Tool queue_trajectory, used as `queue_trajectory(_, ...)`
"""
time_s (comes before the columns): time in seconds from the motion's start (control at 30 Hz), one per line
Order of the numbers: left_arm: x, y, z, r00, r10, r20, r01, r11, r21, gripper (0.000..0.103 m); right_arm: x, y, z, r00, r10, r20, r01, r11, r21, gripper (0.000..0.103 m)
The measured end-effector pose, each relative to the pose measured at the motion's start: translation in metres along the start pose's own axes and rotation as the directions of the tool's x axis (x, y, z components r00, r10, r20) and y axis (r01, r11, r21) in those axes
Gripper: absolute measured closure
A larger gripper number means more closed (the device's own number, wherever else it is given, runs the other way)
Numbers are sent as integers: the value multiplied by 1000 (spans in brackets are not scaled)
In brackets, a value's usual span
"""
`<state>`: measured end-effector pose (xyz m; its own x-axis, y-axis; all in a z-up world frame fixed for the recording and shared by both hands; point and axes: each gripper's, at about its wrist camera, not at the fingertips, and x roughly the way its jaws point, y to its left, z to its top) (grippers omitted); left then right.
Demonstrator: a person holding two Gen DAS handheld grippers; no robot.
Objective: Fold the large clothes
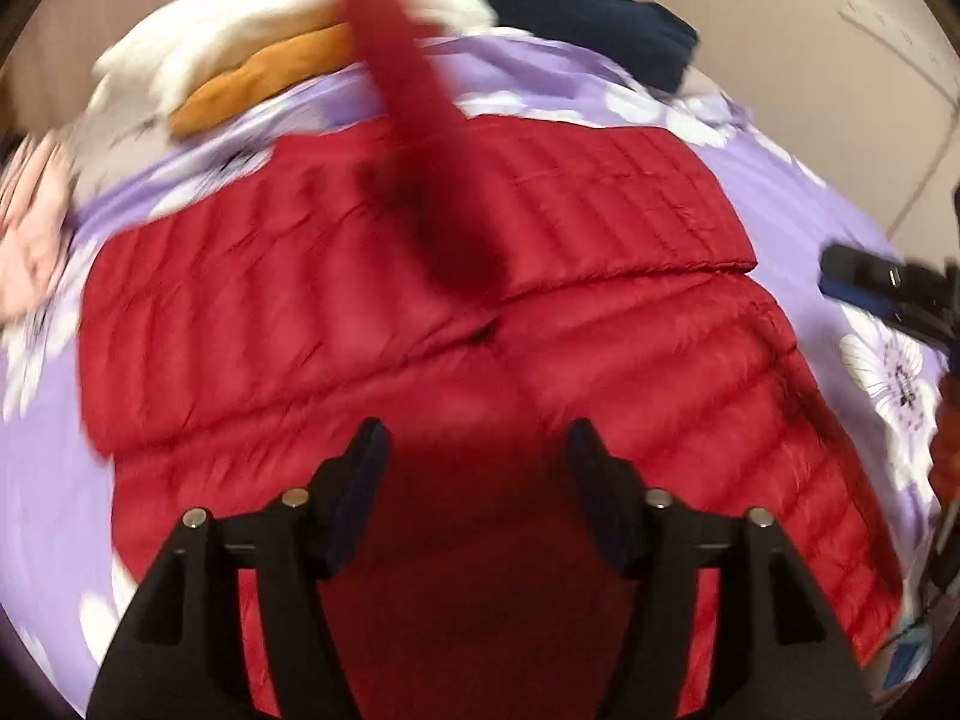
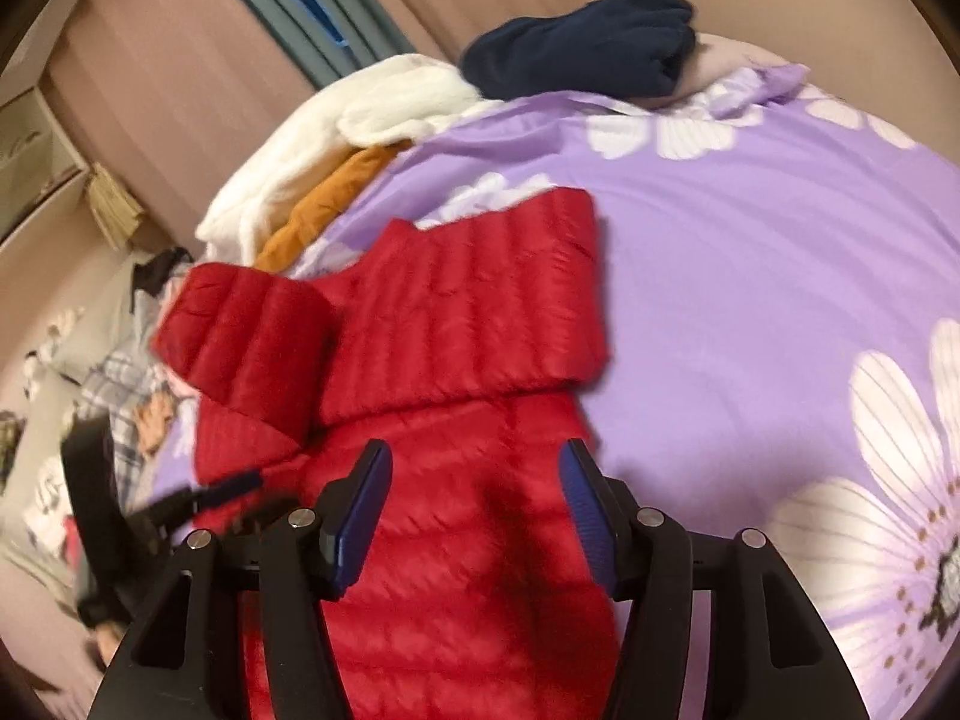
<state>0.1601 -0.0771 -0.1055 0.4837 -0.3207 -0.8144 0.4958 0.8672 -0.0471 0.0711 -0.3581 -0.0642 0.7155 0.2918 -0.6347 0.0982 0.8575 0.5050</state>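
A red quilted jacket (image 1: 630,210) lies spread on the purple flowered bed cover (image 1: 798,204). My left gripper (image 1: 474,444) hovers open just over its near part, and its pads press on nothing. A blurred red strip of the jacket (image 1: 420,138) runs up the middle of the left wrist view. In the right wrist view the jacket (image 2: 480,300) has a sleeve (image 2: 252,336) folded across its left side. My right gripper (image 2: 474,468) stands open above the jacket's body, with red fabric showing below the gap. The other gripper (image 2: 198,498) shows blurred at the left.
White (image 1: 240,24), orange (image 1: 270,78) and navy (image 1: 588,18) garments are piled at the bed's far side, with a pink one (image 1: 30,228) at the left edge. Bare bed cover (image 2: 750,276) stretches right of the jacket. Clothes and clutter (image 2: 120,384) lie beyond the bed's left edge.
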Motion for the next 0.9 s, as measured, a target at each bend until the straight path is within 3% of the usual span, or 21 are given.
queue_trajectory(0.17, -37, 47, -31, 997, 72, 27, -67, 985, -158, 40, 24, 39, 16, 990, 140, -22, -142, 986, -88, 32)
queue_trajectory(0.3, -62, 80, -51, 990, 132, 46, -114, 954, -279, 37, 52, 46, 29, 977, 211, -36, -212, 977, -22, 24)
queue_trajectory(0.33, -66, 89, -57, 990, 135, 48, -113, 943, -314, 36, 63, 43, 31, 975, 216, -54, -216, 976, 2, 24)
queue_trajectory(0.43, -74, 105, -73, 990, 131, 51, -100, 912, -397, 35, 86, 31, 31, 994, 70, -83, -67, 997, 40, 24)
queue_trajectory(0.53, -78, 115, -80, 991, 124, 47, -89, 889, -449, 35, 98, 17, 29, 991, 88, -97, -77, 991, 109, 25)
queue_trajectory(0.57, -77, 116, -82, 992, 119, 43, -86, 883, -462, 35, 99, 15, 30, 991, 95, -94, -83, 989, 122, 27)
queue_trajectory(0.73, -76, 116, -91, 995, 100, 17, -79, 867, -493, 35, 98, 26, 37, 995, 60, -76, -53, 995, 88, 86)
queue_trajectory(0.9, -75, 112, -91, 995, 95, 16, -75, 871, -485, 35, 70, 34, 51, 997, 81, 15, -82, 995, 61, 93)
